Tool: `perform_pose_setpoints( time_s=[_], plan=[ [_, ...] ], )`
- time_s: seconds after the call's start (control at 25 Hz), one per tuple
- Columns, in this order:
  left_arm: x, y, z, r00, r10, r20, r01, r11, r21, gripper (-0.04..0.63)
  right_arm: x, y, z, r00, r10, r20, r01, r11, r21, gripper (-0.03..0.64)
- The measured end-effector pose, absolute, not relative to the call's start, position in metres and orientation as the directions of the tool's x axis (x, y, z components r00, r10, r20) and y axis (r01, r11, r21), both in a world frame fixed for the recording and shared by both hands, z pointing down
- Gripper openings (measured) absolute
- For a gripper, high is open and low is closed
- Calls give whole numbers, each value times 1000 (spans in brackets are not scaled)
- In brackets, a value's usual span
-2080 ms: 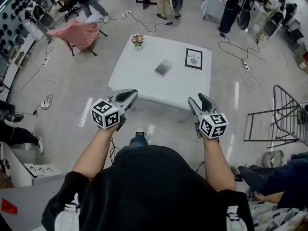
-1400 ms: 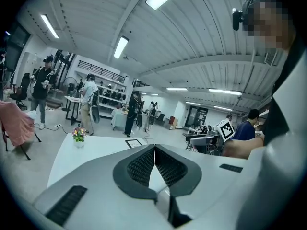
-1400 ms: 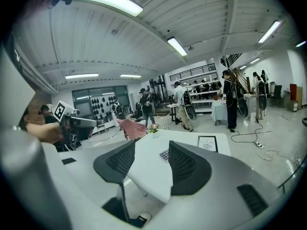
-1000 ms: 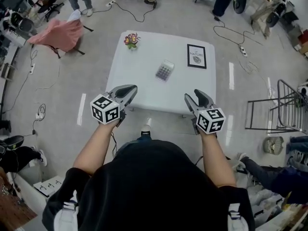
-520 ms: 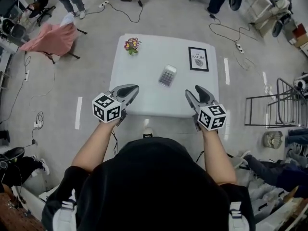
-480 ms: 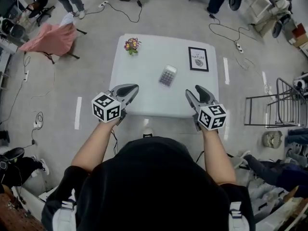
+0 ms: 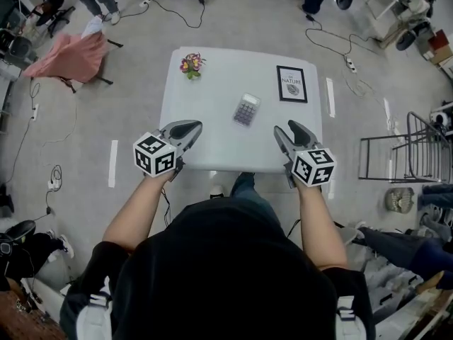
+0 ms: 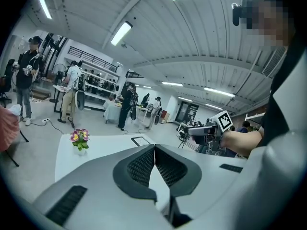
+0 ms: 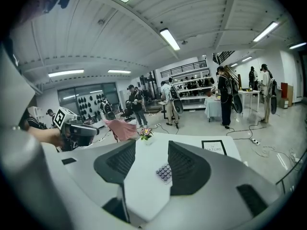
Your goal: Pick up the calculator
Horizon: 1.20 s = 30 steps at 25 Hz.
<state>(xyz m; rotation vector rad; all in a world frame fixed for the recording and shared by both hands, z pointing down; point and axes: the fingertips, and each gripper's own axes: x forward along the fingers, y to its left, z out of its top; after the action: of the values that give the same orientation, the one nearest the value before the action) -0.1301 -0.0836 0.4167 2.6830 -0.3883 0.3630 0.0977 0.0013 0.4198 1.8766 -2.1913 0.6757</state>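
Note:
The grey calculator [image 7: 246, 110] lies flat a little right of the middle of the white table [image 7: 212, 119]. Both grippers hover over the table's near edge, well short of it. My left gripper [image 7: 190, 127] is at the near left, its jaws pressed together with nothing in them [image 8: 154, 150]. At the near right, my right gripper [image 7: 289, 130] stands open. In the right gripper view the calculator [image 9: 163, 172] shows in the gap of the right gripper [image 9: 151, 150], still some way ahead on the table [image 9: 144, 195].
A small pot of flowers [image 7: 189, 65] stands at the table's far left corner, and a framed print [image 7: 291, 84] lies at the far right. A pink cloth [image 7: 67, 52], cables and a metal rack [image 7: 403, 161] are on the floor around. People stand beyond the table.
The person has stepped closer to the table, which has come nearer, so both grippers now hang over its near edge. The jaws are as before: left shut, right open.

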Motion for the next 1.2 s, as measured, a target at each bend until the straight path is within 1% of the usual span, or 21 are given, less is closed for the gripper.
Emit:
perform_pose_setpoints(
  time_s=[0.36,0.68,1.0,1.2],
  plan=[
    [-109,-106,430,911,-229,343,-351,-867,354,20,121,-42,441,-230,-880,416,-956,124,-267,221],
    [-66,-156,442,891,-255,376,-393,-847,357,20,157,-105,444,-300,-867,398,-936,188,-296,221],
    [-29,-189,479,866,-257,430,-438,-805,401,20,204,-142,480,-324,-830,454,-926,179,-334,220],
    [-23,-205,498,854,-252,455,-457,-781,425,20,207,-168,496,-351,-810,469,-916,192,-353,220]
  ],
)
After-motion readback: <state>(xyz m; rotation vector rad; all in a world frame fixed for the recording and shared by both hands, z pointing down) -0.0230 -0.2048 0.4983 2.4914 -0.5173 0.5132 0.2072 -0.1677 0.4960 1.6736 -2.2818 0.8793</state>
